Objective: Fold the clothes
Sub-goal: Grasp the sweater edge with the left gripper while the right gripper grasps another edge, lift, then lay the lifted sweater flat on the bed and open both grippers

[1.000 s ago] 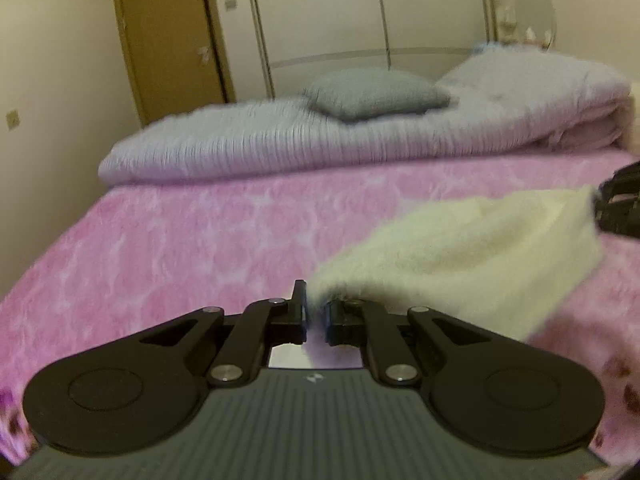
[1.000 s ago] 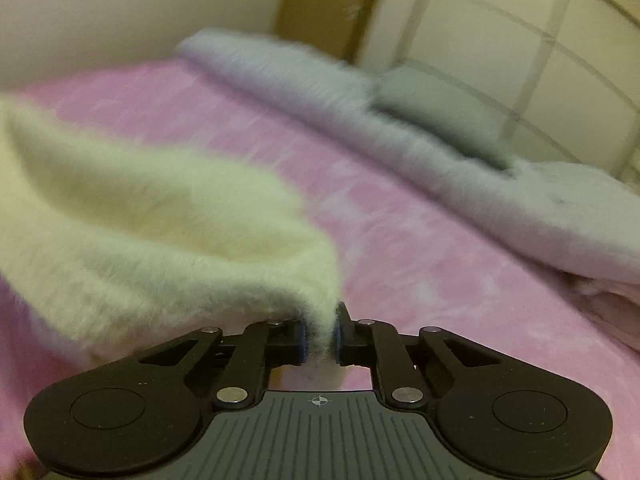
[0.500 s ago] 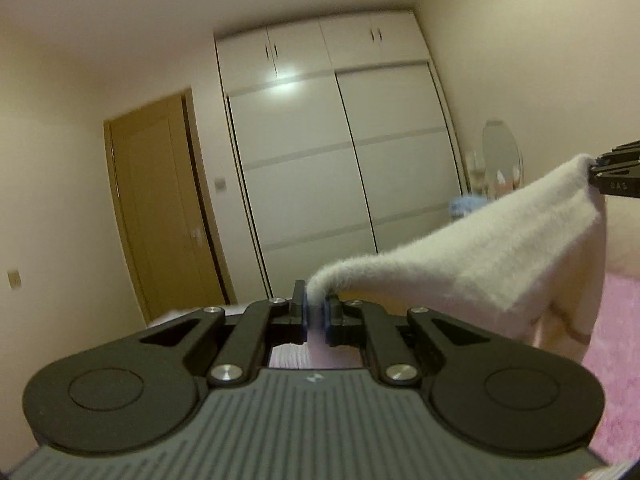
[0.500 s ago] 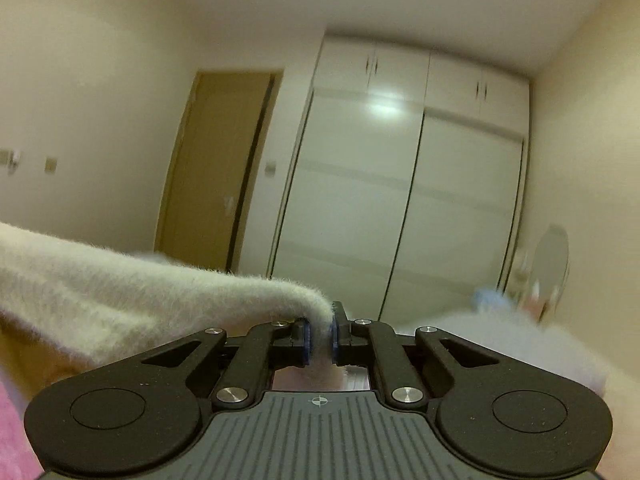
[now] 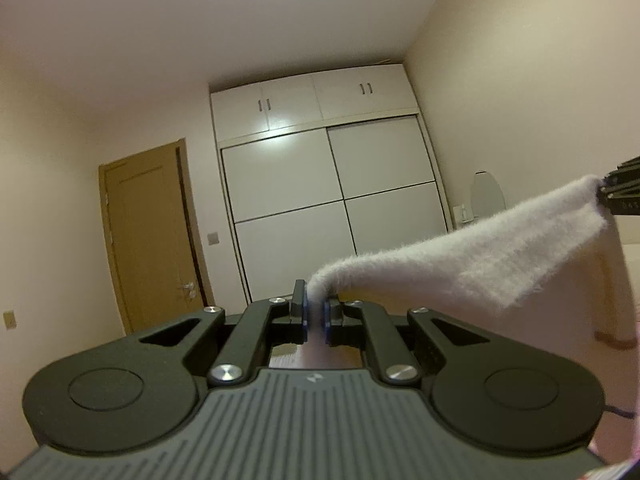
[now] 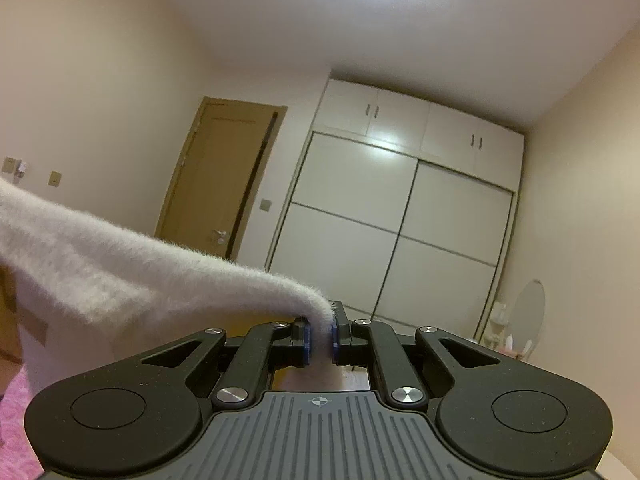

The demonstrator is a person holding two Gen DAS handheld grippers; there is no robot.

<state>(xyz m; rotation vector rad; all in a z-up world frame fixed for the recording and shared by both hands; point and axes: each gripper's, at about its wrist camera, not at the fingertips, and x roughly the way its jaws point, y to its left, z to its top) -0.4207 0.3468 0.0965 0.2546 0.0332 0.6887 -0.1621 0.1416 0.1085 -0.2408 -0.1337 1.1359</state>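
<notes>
the left gripper (image 5: 316,314) is clenched on one corner of a fluffy white garment (image 5: 472,268), the cloth being pinched between its blue pads. from there the garment is stretched rightward in the left wrist view to the right gripper (image 5: 618,196), seen at the frame's edge, where the other corner is held. in the right wrist view the right gripper (image 6: 319,338) is likewise closed on the fabric, which runs away to the left and hangs down in a sheet. the garment is thus carried in the air between the two grippers, clear of the pink bedding (image 6: 16,436) glimpsed at the lower left. both grippers are pointed level toward the white wardrobe (image 5: 332,196) and the wooden door (image 5: 148,236). holding by two top corners is judged to be meant to let the cloth drop open and flatten under its own weight, so that it can be laid out squarely for folding. the upper edge sags slightly between the grips, so it is not pulled fully taut.
</notes>
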